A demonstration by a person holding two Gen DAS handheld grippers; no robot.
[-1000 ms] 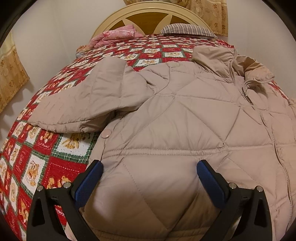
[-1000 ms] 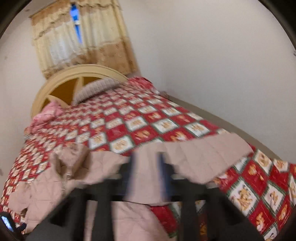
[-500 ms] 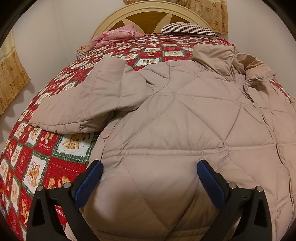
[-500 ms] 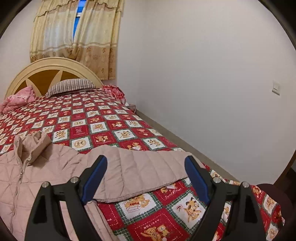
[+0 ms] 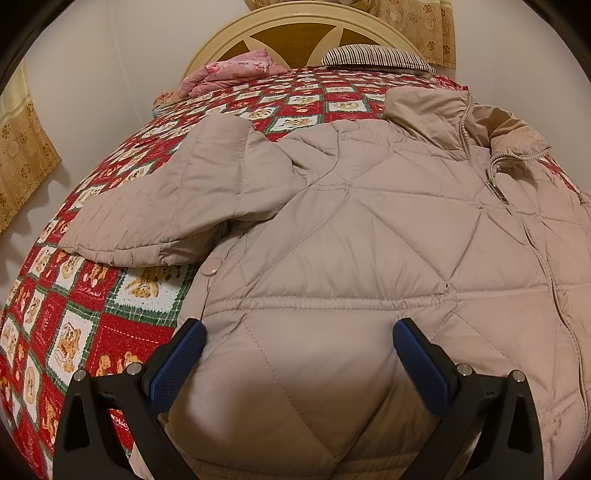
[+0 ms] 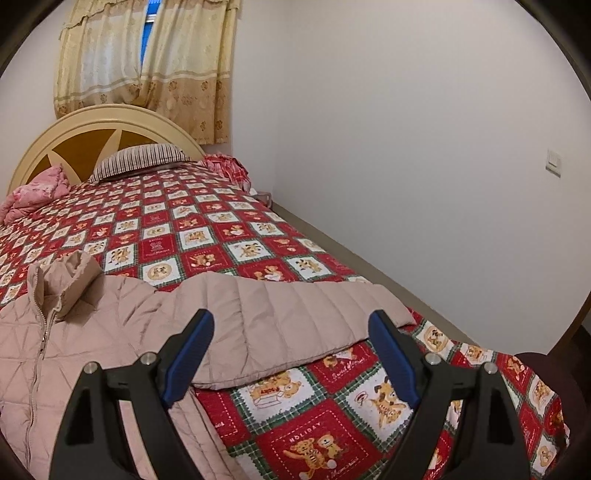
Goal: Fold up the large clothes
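A beige quilted jacket (image 5: 369, 240) lies face up, zipped, on the bed. Its collar (image 5: 458, 110) points toward the headboard. One sleeve (image 5: 177, 199) spreads out to the left. In the right wrist view the jacket body (image 6: 74, 339) is at the left and the other sleeve (image 6: 295, 314) stretches right across the quilt. My left gripper (image 5: 299, 350) is open and empty, over the jacket's lower body. My right gripper (image 6: 290, 347) is open and empty, over the right sleeve near its cuff.
The bed has a red patchwork quilt (image 6: 207, 229). A striped pillow (image 6: 140, 158) and a pink blanket (image 5: 236, 72) lie by the cream headboard (image 5: 295, 22). A white wall (image 6: 406, 129) runs along the bed's right side, with a narrow floor strip (image 6: 369, 266).
The right gripper has opened and its view has steadied from a blurred swing to over the right sleeve. The left gripper has barely moved.
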